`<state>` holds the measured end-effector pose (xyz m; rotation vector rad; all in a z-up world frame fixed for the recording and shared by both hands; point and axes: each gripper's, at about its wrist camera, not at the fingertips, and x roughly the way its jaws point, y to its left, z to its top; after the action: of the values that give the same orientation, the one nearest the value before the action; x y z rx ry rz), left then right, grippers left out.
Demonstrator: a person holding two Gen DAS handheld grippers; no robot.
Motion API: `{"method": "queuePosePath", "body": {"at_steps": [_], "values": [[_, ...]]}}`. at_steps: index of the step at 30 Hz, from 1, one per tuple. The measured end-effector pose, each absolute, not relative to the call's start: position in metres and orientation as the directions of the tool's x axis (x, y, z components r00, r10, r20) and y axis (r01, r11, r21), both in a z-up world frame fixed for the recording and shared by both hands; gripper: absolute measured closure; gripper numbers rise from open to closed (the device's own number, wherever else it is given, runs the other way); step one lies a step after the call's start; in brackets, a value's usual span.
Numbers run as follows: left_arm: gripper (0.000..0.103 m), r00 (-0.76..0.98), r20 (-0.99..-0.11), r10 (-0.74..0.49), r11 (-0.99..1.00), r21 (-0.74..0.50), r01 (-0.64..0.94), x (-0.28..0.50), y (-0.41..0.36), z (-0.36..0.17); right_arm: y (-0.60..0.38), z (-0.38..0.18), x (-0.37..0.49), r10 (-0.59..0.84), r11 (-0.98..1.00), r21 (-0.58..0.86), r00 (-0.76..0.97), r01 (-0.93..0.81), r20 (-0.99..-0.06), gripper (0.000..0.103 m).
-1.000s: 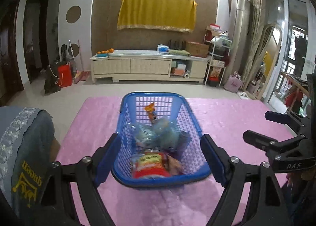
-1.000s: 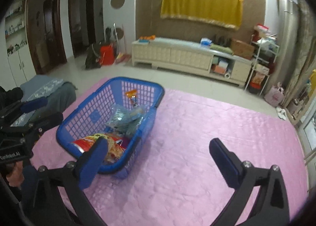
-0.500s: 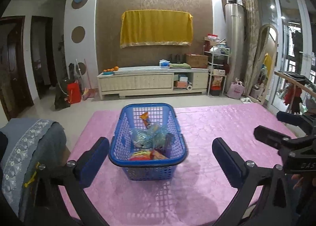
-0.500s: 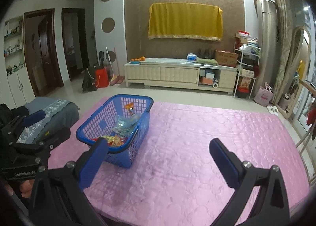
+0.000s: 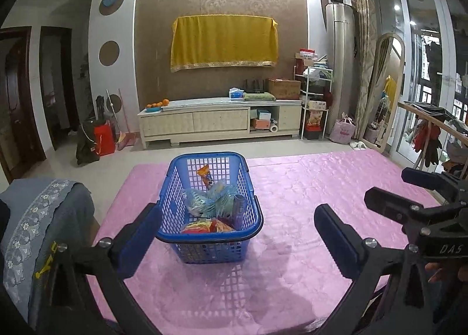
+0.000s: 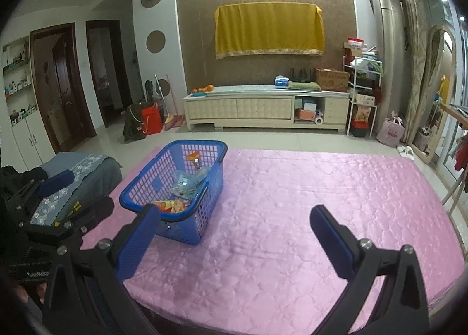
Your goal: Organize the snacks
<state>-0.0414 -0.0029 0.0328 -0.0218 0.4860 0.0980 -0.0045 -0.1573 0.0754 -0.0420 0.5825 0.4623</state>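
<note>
Blue basket [image 5: 209, 212] sits on the pink-covered desk [image 5: 307, 188], toward its left side, long axis running near to far. Snacks are inside it: an orange packet [image 5: 204, 174] at the far end, clear bluish bags [image 5: 209, 202] in the middle, red and yellow packets [image 5: 206, 225] at the near end. No loose snacks show on the cloth in either view.

Left claw [image 5: 237, 235] is wide open, empty, its tips framing the basket's near end without touching it. Right claw [image 6: 234, 237] is also spread wide and empty, over bare cloth to the right of the basket [image 6: 175, 188].

Judgement: sorting looks finished or nearly so; the step in hand seems to be clearing away from the basket. To do that well, keep both claws open and clear of the rim so nothing snags the mesh or drags the cloth. Check that the basket stands flat and no packet hangs over the rim.
</note>
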Motion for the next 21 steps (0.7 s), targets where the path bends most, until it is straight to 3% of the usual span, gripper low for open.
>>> {"method": "queuePosePath", "body": {"at_steps": [21], "values": [[0.000,0.882,-0.463,0.082,0.995,-0.005,-0.095,-0.0465,-0.0062,0.0301,-0.1591,0.0788,-0.0117,0.418,0.893,0.096,0.731,-0.439,-0.539,0.000]]}}
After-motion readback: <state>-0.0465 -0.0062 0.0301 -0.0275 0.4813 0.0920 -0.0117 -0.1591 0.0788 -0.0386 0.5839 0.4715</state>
